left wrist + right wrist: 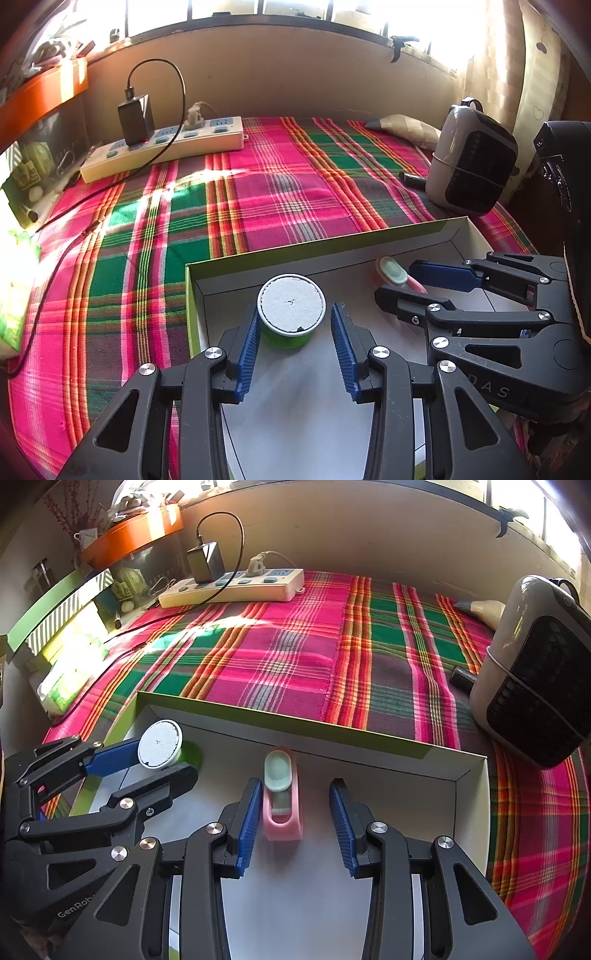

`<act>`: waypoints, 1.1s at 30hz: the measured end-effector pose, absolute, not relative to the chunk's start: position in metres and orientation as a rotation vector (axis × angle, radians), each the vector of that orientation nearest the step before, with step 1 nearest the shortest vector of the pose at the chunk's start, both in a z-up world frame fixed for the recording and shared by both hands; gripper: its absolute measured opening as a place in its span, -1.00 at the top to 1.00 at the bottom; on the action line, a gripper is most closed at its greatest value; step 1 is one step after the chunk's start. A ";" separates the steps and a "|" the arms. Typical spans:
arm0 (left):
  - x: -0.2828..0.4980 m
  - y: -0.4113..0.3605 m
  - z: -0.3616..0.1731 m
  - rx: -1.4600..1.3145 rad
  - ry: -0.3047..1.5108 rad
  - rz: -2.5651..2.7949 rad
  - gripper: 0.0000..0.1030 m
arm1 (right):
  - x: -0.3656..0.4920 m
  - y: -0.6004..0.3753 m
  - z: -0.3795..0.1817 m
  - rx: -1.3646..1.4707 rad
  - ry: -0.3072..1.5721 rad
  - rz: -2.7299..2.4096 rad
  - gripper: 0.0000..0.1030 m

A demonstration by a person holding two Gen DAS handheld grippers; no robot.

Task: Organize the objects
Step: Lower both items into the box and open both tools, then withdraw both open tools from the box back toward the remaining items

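A green cup with a white round lid stands in the shallow grey box with a green rim. My left gripper is open, its blue pads on either side of the cup; the left pad looks close to it or touching. A pink holder with a pale green piece lies in the same box. My right gripper is open around it, not touching. The cup and left gripper show in the right wrist view; the right gripper shows in the left wrist view.
The box lies on a pink and green plaid cloth. A white power strip with a black charger and cable lies at the back. A grey and black device stands at the right. Boxes and an orange tray sit at the left.
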State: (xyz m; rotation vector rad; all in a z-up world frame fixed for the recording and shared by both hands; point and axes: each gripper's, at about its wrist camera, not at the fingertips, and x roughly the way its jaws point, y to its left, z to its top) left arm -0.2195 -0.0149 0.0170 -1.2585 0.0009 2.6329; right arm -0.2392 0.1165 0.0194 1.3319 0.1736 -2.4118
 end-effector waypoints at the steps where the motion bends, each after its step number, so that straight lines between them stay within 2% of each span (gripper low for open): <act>1: -0.219 -0.015 0.017 -1.257 0.003 2.633 0.26 | -0.239 0.117 0.020 1.331 0.173 -2.413 0.22; 5: -0.217 -0.015 0.019 -1.256 -0.001 2.642 0.23 | -0.236 0.119 0.022 1.328 0.170 -2.420 0.16; 7: -0.215 -0.016 0.020 -1.250 -0.001 2.654 0.15 | -0.234 0.120 0.024 1.321 0.168 -2.425 0.16; 33: -0.163 -0.027 0.042 -1.183 -0.053 2.711 0.15 | -0.184 0.139 0.047 1.222 0.114 -2.494 0.16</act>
